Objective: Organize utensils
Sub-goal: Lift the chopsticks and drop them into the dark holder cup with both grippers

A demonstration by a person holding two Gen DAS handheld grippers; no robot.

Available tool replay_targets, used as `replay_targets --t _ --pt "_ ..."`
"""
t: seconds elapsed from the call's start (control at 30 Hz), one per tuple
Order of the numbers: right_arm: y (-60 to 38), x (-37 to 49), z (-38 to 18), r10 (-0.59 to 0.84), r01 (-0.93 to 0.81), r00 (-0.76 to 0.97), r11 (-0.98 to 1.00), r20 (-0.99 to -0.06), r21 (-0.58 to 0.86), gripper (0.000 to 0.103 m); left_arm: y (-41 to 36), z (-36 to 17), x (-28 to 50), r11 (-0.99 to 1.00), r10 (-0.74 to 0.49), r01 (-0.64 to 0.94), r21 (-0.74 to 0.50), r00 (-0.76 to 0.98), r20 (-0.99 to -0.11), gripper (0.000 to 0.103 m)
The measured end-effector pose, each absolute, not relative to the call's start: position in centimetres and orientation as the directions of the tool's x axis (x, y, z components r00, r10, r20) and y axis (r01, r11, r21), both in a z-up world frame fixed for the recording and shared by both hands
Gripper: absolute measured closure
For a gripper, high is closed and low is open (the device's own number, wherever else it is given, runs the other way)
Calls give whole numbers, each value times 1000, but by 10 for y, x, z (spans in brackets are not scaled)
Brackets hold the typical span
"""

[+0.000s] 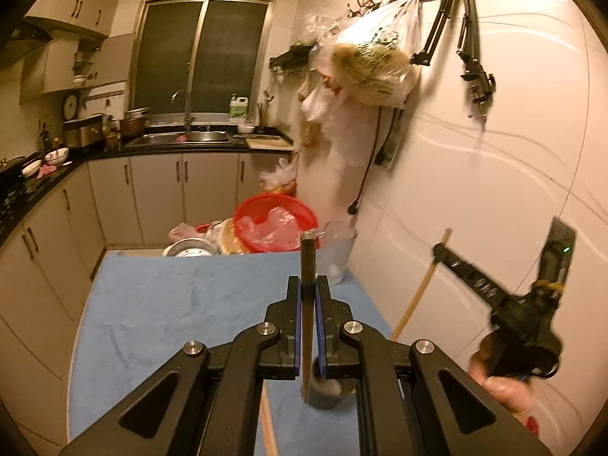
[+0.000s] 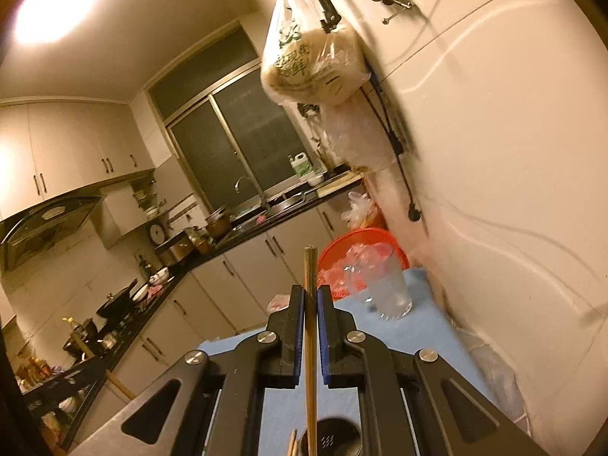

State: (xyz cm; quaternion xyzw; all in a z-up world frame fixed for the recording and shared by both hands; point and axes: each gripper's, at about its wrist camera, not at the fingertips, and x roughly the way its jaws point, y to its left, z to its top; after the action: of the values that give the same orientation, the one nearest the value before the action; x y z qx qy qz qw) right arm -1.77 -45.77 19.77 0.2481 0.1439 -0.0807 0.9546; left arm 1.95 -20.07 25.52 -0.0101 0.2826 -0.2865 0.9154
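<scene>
Left wrist view: left gripper [image 1: 307, 285] jaws pinch one dark, slim chopstick [image 1: 307, 262]; right gripper [image 2: 311, 296] jaws pinch one, perhaps two, tan chopsticks [image 2: 309, 266].

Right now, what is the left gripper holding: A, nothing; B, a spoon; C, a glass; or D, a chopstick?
D: the left gripper is shut on a thin brown chopstick, which stands upright between the blue pads and pokes out above them; the glass sits apart at the far edge of the blue cloth.
</scene>
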Motion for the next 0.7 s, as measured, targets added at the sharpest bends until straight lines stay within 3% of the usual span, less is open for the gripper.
replay_targets --t 0.13,0.7 --pt "-464 2 187 -96 246 936 865 -337 437 96 -224 250 34 824 -548 530 -200 655 -520 96" --pt "-470 51 101 4 255 848 874 -530 415 96 -267 151 83 842 -490 487 -234 506 -710 96"
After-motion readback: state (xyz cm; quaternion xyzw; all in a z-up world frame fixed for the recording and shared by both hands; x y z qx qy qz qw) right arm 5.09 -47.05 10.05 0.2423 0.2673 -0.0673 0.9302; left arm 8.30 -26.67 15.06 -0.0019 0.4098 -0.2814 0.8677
